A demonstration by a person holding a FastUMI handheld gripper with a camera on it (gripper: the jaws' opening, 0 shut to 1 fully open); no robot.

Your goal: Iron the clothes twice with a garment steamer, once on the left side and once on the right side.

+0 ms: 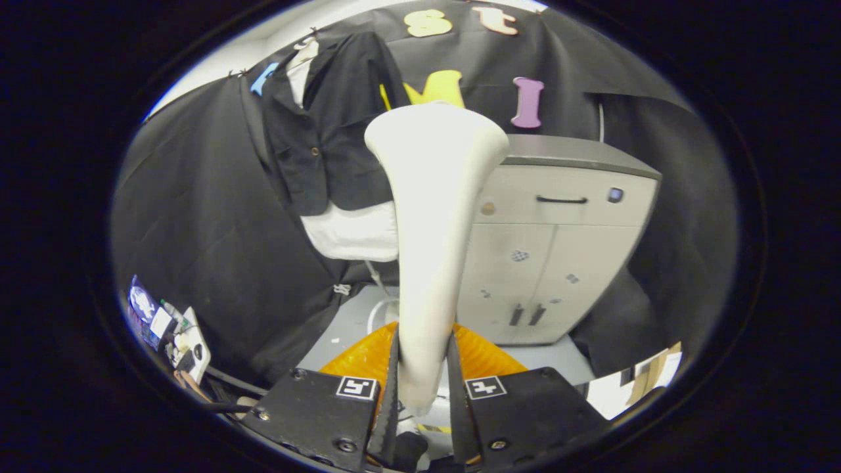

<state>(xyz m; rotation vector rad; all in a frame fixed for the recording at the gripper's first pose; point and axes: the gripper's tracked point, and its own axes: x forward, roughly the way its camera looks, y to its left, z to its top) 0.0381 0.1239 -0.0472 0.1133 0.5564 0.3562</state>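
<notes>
The gripper [424, 381] is clenched on the garment steamer [430, 217]: both fingers press against the narrow lower end of its white handle, one on each side. From that grip the steamer rises upright between the fingers and widens toward a flat, broad head at its top. Just beyond the fingertips, behind the handle's base, lies an orange, ribbed object [483, 355] on the pale floor [348, 325]. Farther ahead and to the left of the steamer's head hangs the clothes [332, 131], a dark jacket over a white shirt whose hem shows below. The steamer's head is near the jacket's right edge; whether they touch cannot be told. Beyond and to the right stands a grey cabinet [565, 249].
</notes>
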